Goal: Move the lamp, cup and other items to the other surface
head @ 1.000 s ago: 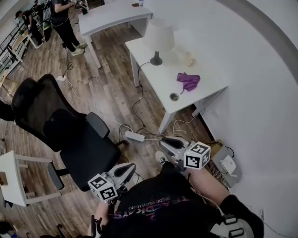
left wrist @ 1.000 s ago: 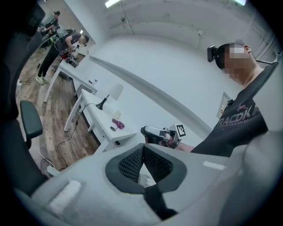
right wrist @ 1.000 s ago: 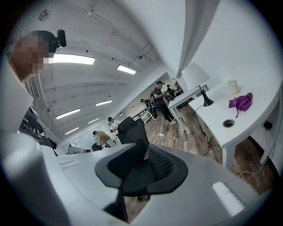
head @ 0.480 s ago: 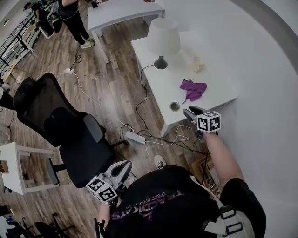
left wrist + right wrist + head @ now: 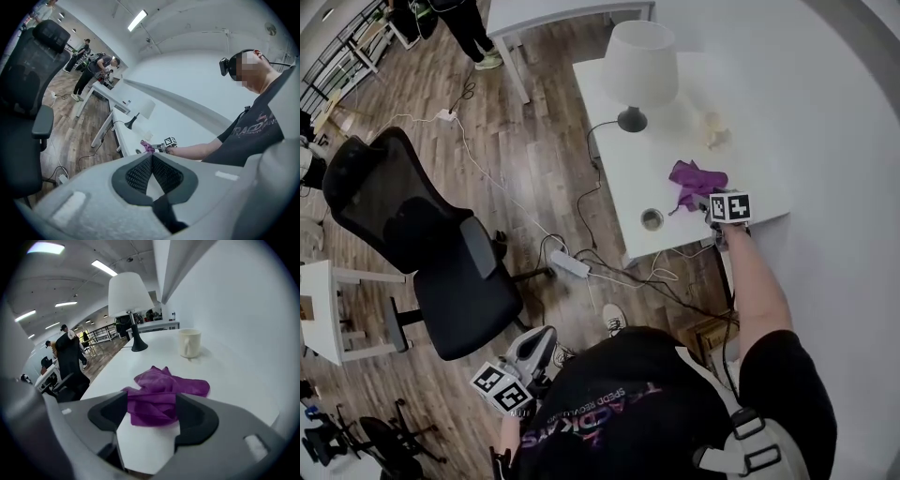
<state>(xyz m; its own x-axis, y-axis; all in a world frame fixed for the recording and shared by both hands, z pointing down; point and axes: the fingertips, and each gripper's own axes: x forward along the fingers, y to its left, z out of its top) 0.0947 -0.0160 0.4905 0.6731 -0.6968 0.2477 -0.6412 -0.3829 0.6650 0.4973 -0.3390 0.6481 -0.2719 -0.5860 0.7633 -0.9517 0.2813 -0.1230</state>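
Observation:
A white table (image 5: 619,159) carries a lamp (image 5: 642,66) with a white shade, a pale cup (image 5: 712,127) and a crumpled purple cloth (image 5: 694,178). My right gripper (image 5: 712,200) reaches over the table's near edge to the cloth. In the right gripper view its jaws (image 5: 152,408) are opening, and the cloth's (image 5: 161,397) near edge lies between them unpressed. Behind the cloth stand the cup (image 5: 190,343) and the lamp (image 5: 129,296). My left gripper (image 5: 534,345) hangs low beside my body, its pads (image 5: 140,171) meeting at the tip on nothing.
A black office chair (image 5: 422,244) stands on the wood floor to the left. A power strip (image 5: 569,265) and cables lie under the table's near edge. The tabletop has a round grommet hole (image 5: 652,219). A second white table (image 5: 572,11) and a standing person (image 5: 473,28) are farther off.
My right gripper has gone from beside my body up and forward to the table, ending at the purple cloth. The left gripper has stayed low.

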